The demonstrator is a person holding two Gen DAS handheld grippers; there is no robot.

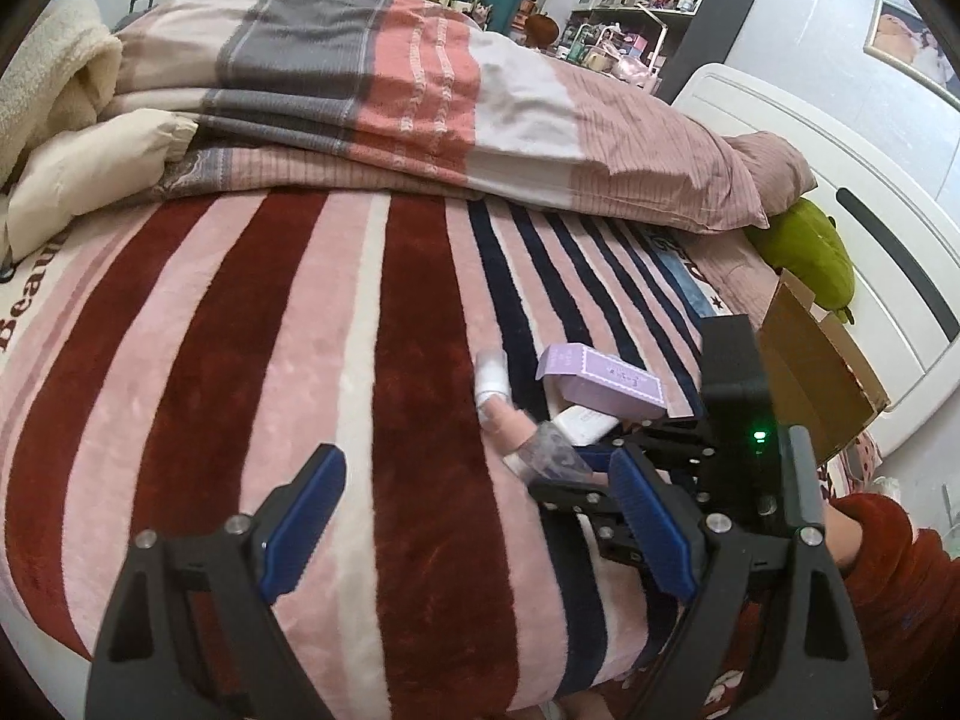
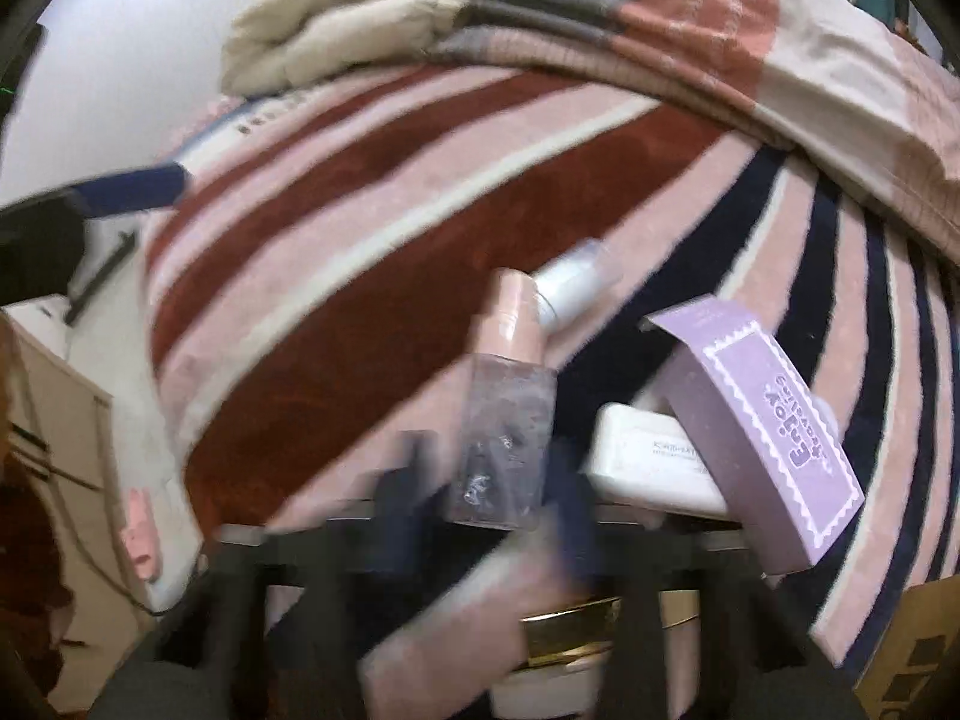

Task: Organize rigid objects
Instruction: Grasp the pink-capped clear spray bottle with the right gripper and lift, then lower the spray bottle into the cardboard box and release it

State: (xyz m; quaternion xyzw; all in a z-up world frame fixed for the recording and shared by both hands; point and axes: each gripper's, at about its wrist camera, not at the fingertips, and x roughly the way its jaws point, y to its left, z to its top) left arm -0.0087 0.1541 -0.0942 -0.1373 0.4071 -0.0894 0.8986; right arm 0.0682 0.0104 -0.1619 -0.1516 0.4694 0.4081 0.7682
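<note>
On the striped blanket point(image 1: 420, 360) lies a small pile of toiletries. My right gripper point(image 2: 489, 498) is shut on a clear bottle with a pink cap point(image 2: 504, 420), its blurred blue pads on either side of the body. The left wrist view shows the same bottle point(image 1: 540, 444) in the right gripper point(image 1: 567, 468). Just past it are a small white bottle point(image 2: 570, 285), a purple box point(image 2: 774, 432) and a white box point(image 2: 648, 462) under it. My left gripper point(image 1: 480, 522) is open over bare blanket, left of the pile.
A cardboard box point(image 1: 822, 378) stands at the bed's right edge by the white headboard point(image 1: 840, 180) and a green plush point(image 1: 810, 252). Folded quilts point(image 1: 360, 90) fill the far side. A gold-banded jar point(image 2: 570, 624) sits low under my right gripper.
</note>
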